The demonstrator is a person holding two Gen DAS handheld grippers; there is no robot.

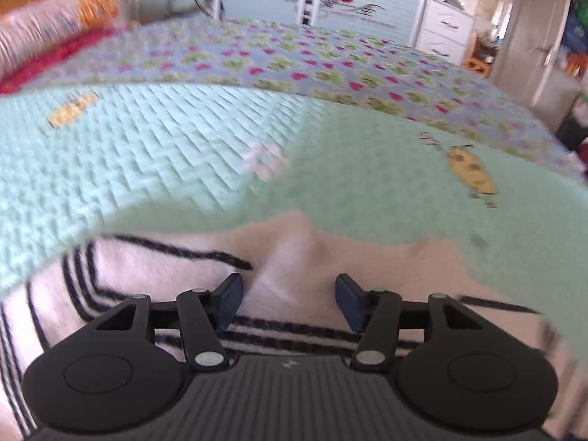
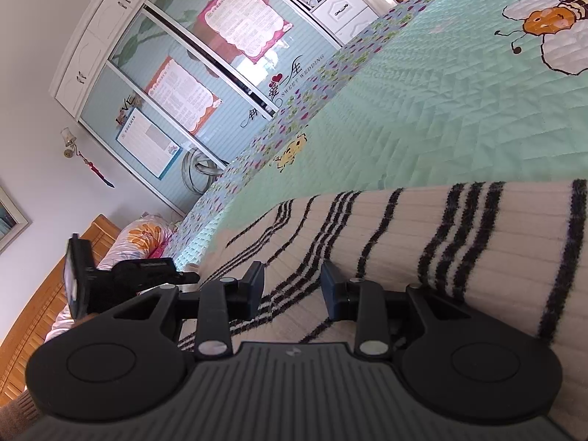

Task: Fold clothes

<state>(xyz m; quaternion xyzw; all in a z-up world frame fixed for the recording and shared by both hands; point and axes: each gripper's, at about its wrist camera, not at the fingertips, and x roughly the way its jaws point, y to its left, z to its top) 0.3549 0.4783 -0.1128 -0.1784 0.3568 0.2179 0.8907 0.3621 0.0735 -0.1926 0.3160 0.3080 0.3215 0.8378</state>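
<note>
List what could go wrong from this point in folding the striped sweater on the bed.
1. The left gripper stands open over a raised wrinkle in the cream knit sweater with black stripes; closing there may pinch only the top layer and drag the fold askew.
2. The right gripper looks open, with sweater between its jaws unclamped, so that side could slip on the mint quilted bedspread.

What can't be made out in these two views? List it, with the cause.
- Striped sweater: its full outline is cut off by the frame edges and the left gripper body in the left wrist view.
- Left wrist view: motion blur smears the pillow.
- Right gripper: whether its pads pinch the knit can't be told.
</note>
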